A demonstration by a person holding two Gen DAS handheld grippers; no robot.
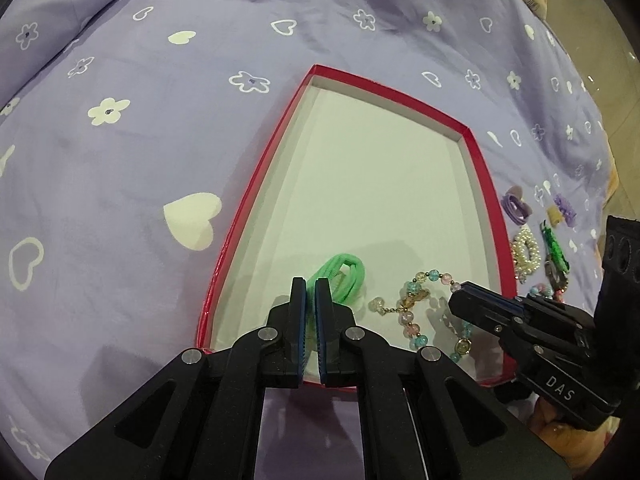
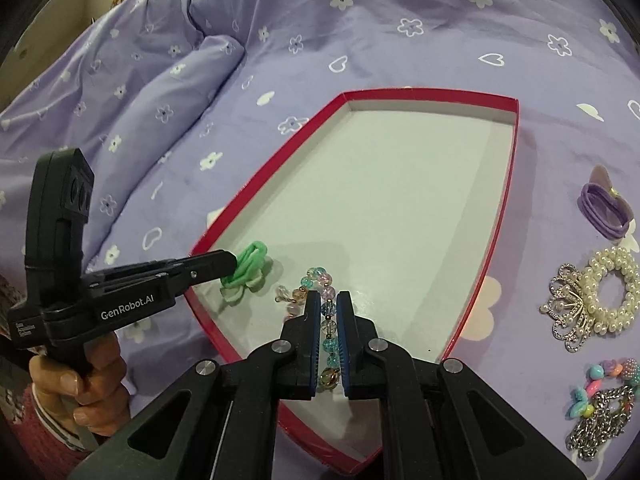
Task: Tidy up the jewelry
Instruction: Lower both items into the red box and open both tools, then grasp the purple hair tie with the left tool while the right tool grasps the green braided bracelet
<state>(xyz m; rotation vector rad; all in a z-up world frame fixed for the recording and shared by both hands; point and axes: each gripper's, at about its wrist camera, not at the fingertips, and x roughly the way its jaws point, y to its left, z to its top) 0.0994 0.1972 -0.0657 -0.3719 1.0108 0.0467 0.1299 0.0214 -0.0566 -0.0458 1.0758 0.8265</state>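
A shallow red-rimmed box (image 1: 486, 184) (image 2: 432, 94) with a white floor lies on a lilac bedsheet. My left gripper (image 1: 311, 284) (image 2: 232, 266) is shut on a green hair tie (image 1: 344, 276) (image 2: 250, 266), low over the box's near left corner. The tie seems to touch the floor. My right gripper (image 2: 329, 298) (image 1: 460, 300) is shut on a pastel bead bracelet (image 2: 328, 308) (image 1: 420, 308). Its beads run between the pads. The bracelet's loose end with a small charm lies on the box floor beside the green tie.
On the sheet right of the box lie a purple hair tie (image 2: 604, 208) (image 1: 516, 208), a pearl bracelet (image 2: 612, 288), a crown brooch (image 2: 568, 308), a colourful bead bracelet (image 2: 600, 384), a silver chain (image 2: 596, 428) and a green clip (image 1: 554, 248). A folded quilt (image 2: 160, 92) lies at the far left.
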